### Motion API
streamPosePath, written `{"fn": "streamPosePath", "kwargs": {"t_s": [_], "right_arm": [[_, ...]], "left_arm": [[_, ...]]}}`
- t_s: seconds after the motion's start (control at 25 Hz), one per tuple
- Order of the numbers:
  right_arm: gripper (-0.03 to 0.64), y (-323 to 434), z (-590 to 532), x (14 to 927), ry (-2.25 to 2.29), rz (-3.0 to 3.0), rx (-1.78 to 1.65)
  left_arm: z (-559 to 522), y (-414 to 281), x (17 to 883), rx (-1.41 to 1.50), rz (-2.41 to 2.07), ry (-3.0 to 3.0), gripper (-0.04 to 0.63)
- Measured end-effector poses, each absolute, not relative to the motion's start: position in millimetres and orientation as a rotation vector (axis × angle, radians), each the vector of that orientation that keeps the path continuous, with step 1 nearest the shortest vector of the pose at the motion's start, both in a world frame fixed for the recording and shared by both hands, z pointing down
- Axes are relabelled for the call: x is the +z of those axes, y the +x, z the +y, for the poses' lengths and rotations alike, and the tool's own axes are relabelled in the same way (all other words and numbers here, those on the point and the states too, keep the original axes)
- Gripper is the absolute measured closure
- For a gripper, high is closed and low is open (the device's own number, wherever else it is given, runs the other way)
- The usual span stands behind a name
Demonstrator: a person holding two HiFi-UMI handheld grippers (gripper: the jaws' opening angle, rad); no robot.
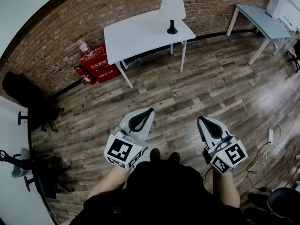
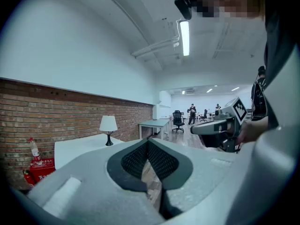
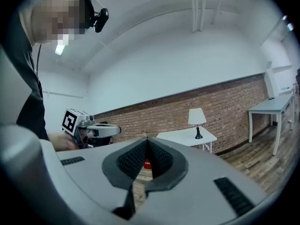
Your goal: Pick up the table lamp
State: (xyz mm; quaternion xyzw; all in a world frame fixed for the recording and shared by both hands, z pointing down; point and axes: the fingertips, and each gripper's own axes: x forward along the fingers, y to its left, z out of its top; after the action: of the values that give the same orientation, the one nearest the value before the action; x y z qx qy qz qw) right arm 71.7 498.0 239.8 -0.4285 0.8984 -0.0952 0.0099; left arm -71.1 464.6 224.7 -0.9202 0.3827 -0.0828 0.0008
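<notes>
Two hand-held grippers low in the head view, side by side just above a pair of dark shoes: left gripper at lower centre-left, right gripper at lower centre-right. Jaws of both pressed together at the tips, with nothing between them. On the cube at the back of each, black-and-white square markers, no readable words.

Table lamp, white shade on a dark stem and round base, upright at top centre of the frame, close to the right-hand edge of a white table, well apart from both grippers. Behind the table, a brick wall.

Left of the table, against the wall, a red box with white characters too small to read. A fire extinguisher just beside it.

Wide bare stretch of wooden floor between grippers and table. Second white table at upper right. Dark office chairs along the left edge. White cable with a power strip on the floor near the right edge.
</notes>
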Motion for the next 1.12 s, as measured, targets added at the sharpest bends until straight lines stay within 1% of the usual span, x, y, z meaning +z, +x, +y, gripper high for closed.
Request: {"fn": "streamPosePath", "kwargs": {"t_s": [0.44,0.68,0.88,1.12], "right_arm": [[0.609,100,508,241,-1.307,2.816,-0.302],[0.609,109,507,237,-1.281,2.847,-0.217],[0.609,113,482,234,-1.277,2.836,-0.226],[0.609,116,426,246,-1.296,2.817,-0.293]], "left_arm": [[467,-35,231,-0.252,1.199,-2.9,0.592],[454,-23,230,-0.217,1.204,-2.893,0.592],[424,-24,228,-0.202,1.22,-2.889,0.592],[367,-27,242,-0.184,1.224,-2.908,0.592]]}}
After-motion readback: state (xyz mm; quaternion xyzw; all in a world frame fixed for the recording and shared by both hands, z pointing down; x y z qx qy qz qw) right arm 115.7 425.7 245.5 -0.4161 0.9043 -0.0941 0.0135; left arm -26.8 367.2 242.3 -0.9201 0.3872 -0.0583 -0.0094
